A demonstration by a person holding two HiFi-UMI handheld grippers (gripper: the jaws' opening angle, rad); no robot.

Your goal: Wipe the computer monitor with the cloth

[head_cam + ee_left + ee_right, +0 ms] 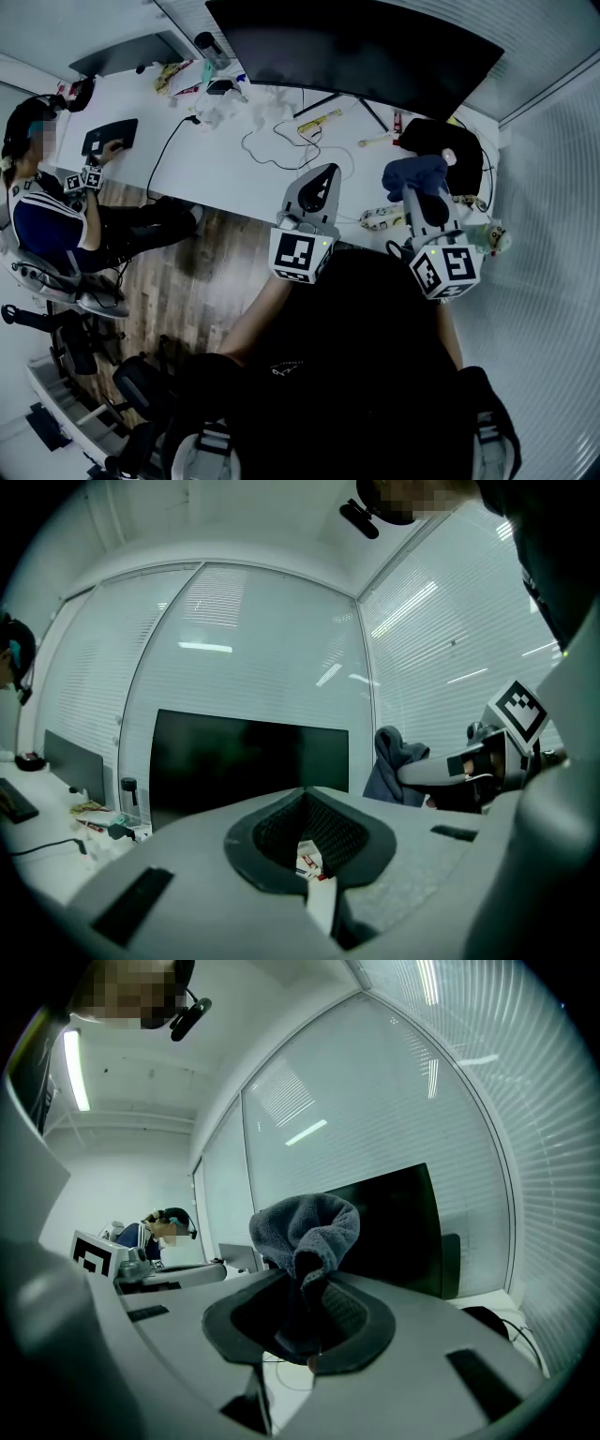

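Right gripper (309, 1324) has its jaws squeezed shut on the cloth (305, 1227). The blue-grey cloth sticks up out of the jaws in a soft bunch. Left gripper (309, 847) has its jaws closed almost all the way, and nothing is between them. A bit of the white table and some red-and-white things show through the small gap.

From the head view, both grippers are held over the near edge of the table (225, 159). The left gripper (319, 180) is near the middle and the right gripper (415, 194) is near the right end. The cloth (414, 173) hangs in the air there, not touching the monitor (356, 47).

The big dark monitor stands along the far edge of the table, and its screen is off. White cables (281, 141) lie in loops in front of it. Another person (47, 206) sits at the left end of the table, with a hand on a black keyboard (110, 139).
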